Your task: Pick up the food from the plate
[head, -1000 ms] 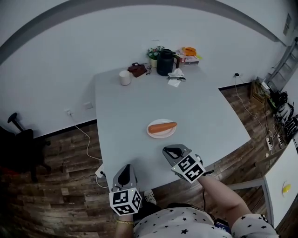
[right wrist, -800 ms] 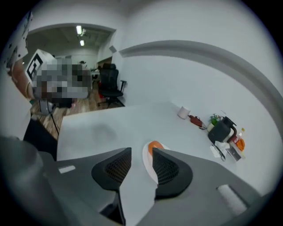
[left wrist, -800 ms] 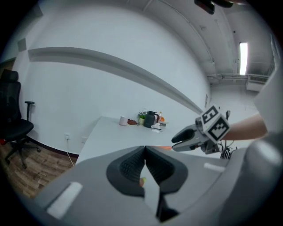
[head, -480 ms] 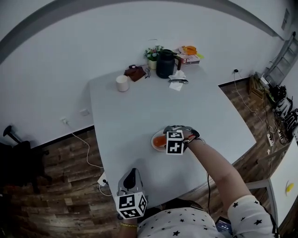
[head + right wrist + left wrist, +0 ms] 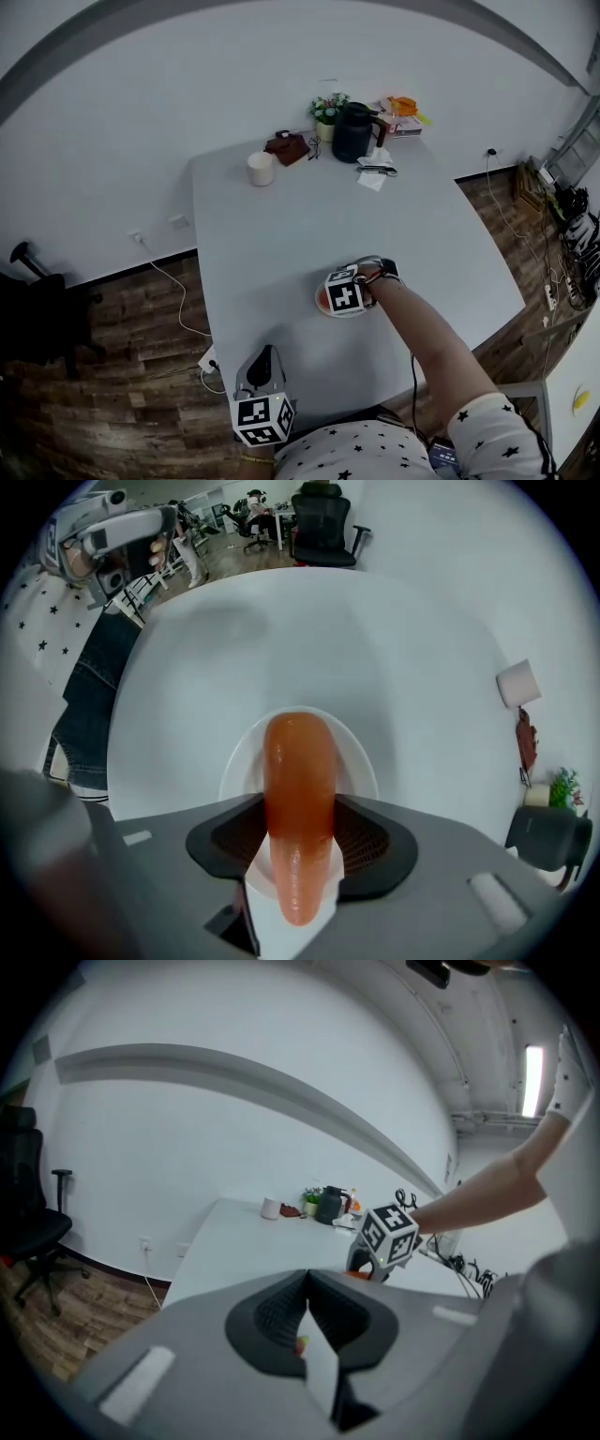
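Note:
An orange carrot [image 5: 300,799] lies lengthwise on a small white plate [image 5: 361,761] near the front of the grey table [image 5: 281,244]. My right gripper [image 5: 300,855] reaches over the plate and its jaws are closing on the carrot, with the dark pads [image 5: 234,841] against both of its sides. In the head view the right gripper [image 5: 345,291] covers most of the plate [image 5: 322,303]. My left gripper [image 5: 261,366] hovers at the table's near edge, shut and empty; its own view shows its jaws [image 5: 307,1307] pressed together and the right gripper's marker cube [image 5: 386,1237] beyond.
At the table's far end stand a white cup [image 5: 260,169], a brown pouch [image 5: 287,145], a black kettle [image 5: 353,133], a small plant [image 5: 328,111], papers [image 5: 375,173] and books [image 5: 403,105]. A black chair [image 5: 37,309] stands on the wooden floor at left.
My right gripper moved from the table's near edge out over the plate and now has the carrot between its jaws. The left gripper stayed near the front edge.

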